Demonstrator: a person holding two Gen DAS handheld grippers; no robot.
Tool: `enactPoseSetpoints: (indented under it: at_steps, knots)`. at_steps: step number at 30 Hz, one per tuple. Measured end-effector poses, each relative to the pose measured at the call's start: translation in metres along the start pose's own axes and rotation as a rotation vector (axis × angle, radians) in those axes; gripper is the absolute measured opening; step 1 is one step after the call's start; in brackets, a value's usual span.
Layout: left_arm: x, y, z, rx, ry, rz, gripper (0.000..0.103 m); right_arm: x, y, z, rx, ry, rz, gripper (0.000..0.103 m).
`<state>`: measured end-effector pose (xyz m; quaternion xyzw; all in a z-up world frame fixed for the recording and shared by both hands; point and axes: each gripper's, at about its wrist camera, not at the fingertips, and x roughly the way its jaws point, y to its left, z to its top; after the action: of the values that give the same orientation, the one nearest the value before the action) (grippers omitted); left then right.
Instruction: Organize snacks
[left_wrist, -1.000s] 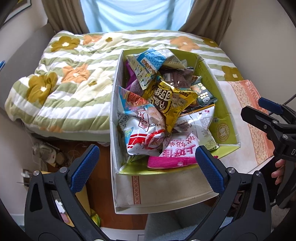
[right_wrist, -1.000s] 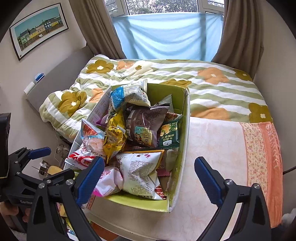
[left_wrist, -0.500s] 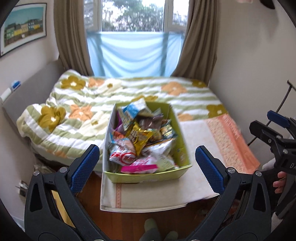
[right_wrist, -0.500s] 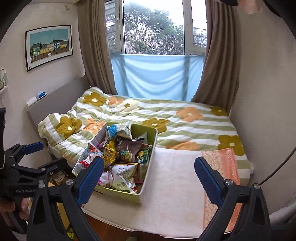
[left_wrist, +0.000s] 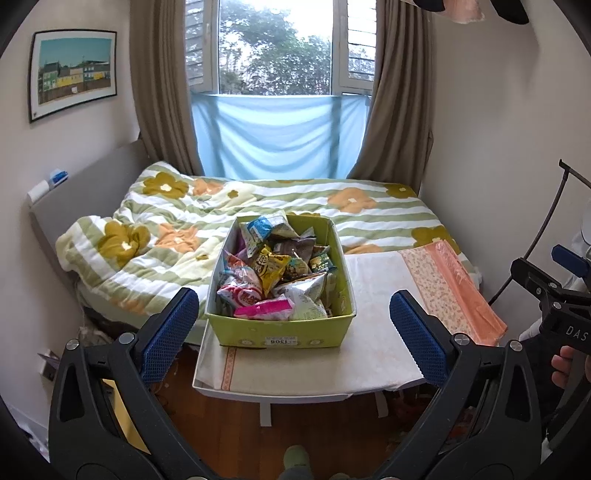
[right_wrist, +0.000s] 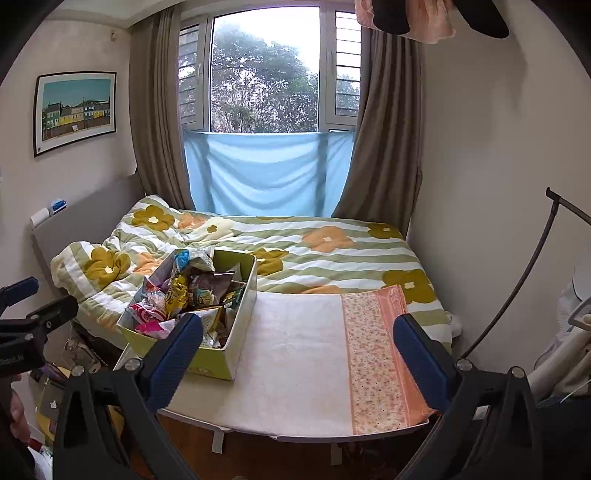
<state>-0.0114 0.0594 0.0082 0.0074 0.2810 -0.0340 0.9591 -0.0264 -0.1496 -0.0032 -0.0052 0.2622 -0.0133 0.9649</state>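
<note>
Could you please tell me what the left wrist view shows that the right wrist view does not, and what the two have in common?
Only the left wrist view shows the white price label on the green cardboard snack box, the open right gripper and a green-socked foot. Only the right wrist view shows the left gripper from the side. Both share the box, its pile of snack packets, the cloth-covered white table, the flowered striped quilt and the framed picture.

Box (left_wrist: 280, 330) stands on left part of table (left_wrist: 373, 354); snack packets (left_wrist: 273, 273) lie in box; bed (left_wrist: 369, 218) behind box; window (left_wrist: 277, 48) behind bed; framed picture (left_wrist: 74, 72) left of window
</note>
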Motion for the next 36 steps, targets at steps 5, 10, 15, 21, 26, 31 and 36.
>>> enactPoseSetpoints:
  at_steps: [5,10,15,21,26,31,36]
  knots:
    - [-0.004,-0.007,-0.001,0.009,-0.011,0.006,0.103,-0.004,-0.009,-0.001,0.015,-0.009,-0.006,0.102]
    - [-0.004,-0.013,-0.001,0.015,-0.012,0.003,0.103,-0.006,-0.014,-0.003,0.02,-0.008,-0.005,0.102]
    - [-0.005,-0.015,-0.002,0.017,-0.02,0.006,0.103,-0.006,-0.016,-0.004,0.022,-0.006,-0.004,0.102]
    - [-0.006,-0.014,-0.003,0.019,-0.023,0.007,0.103,-0.007,-0.018,-0.005,0.022,-0.007,-0.006,0.102]
    - [-0.007,-0.015,-0.003,0.02,-0.023,0.007,0.103,-0.007,-0.018,-0.006,0.024,-0.01,-0.005,0.102]
    - [-0.006,-0.016,-0.003,0.019,-0.022,0.007,0.103,-0.007,-0.019,-0.006,0.025,-0.006,-0.008,0.102]
    - [-0.007,-0.017,-0.003,0.016,-0.017,0.005,0.103,-0.007,-0.019,-0.006,0.025,-0.003,-0.009,0.102]
